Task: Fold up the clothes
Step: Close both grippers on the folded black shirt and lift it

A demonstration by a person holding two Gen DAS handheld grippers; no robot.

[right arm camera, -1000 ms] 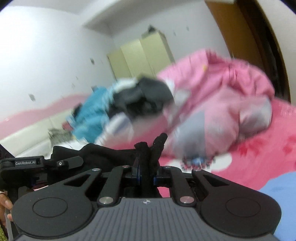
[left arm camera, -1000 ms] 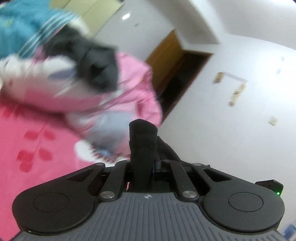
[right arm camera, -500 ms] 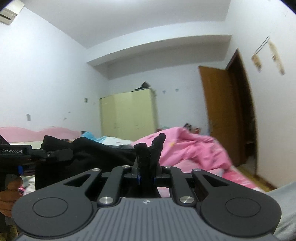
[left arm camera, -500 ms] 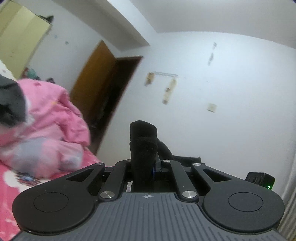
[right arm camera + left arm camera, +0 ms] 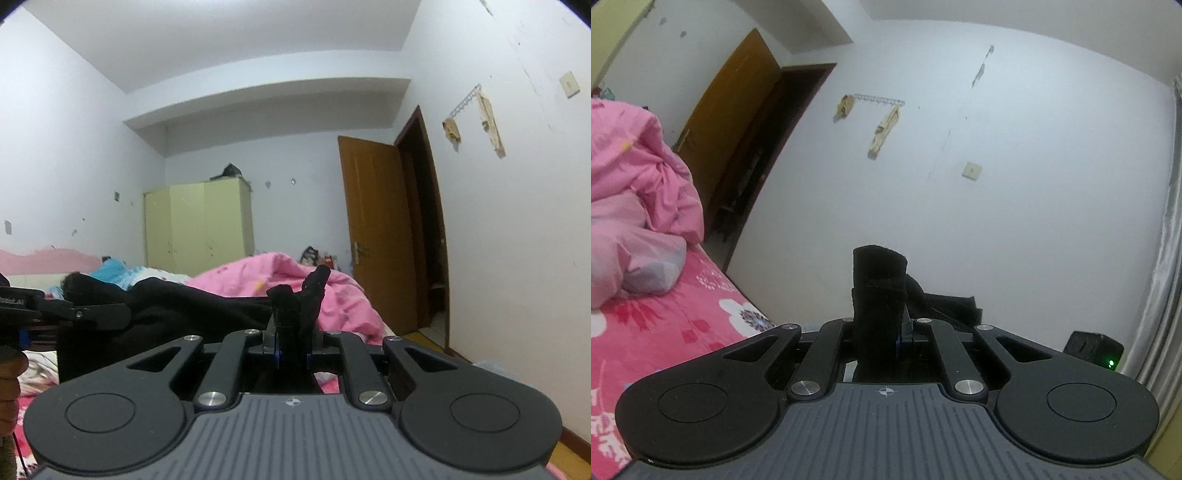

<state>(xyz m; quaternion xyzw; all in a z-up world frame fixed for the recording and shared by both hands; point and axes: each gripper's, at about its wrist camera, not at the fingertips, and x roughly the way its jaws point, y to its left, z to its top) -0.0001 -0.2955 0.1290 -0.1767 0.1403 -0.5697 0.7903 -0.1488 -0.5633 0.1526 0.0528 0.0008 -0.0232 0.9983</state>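
Left wrist: tool (image 5: 882,325) clamps black garment (image 5: 879,280).

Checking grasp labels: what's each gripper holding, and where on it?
Both hold one black garment: the left gripper is shut on a folded edge, the right gripper on a bunched edge. Which part of the garment cannot be told.

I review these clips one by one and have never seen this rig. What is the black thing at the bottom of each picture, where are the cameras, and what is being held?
No robot here: a person carries a two-finger tool in each hand, with a fisheye camera on each looking forward along the fingers. The black ribbed body at the bottom is the tool itself. In the left view, the left tool is shut on a black garment. In the right view, the right tool is shut on that garment too, which stretches across toward the left tool at the picture's left edge. Behind lie a bed with a floral pink sheet, a pink quilt, a wardrobe and a door.
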